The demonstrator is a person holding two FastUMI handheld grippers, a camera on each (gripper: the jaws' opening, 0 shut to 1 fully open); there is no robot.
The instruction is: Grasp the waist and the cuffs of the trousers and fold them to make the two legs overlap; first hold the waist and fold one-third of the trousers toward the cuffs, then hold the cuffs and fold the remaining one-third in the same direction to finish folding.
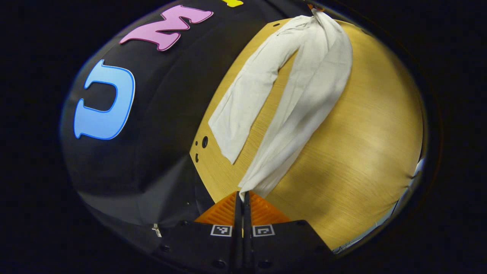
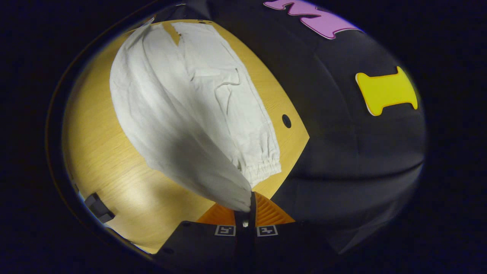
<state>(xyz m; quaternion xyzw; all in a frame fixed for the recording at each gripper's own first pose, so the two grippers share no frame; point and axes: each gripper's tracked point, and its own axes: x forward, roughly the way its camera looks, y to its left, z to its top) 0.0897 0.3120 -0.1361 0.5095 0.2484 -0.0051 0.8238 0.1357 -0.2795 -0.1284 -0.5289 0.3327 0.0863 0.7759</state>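
On the wooden table, pale trousers spread beside the black cloth wall, left gripper pinching a cuff, right gripper clamping the waist edge.

A wooden table carries pale trousers, legs spread apart.

trousers | white, 2 legs splayed | 1 cuff + waist edge lifted, rest flat
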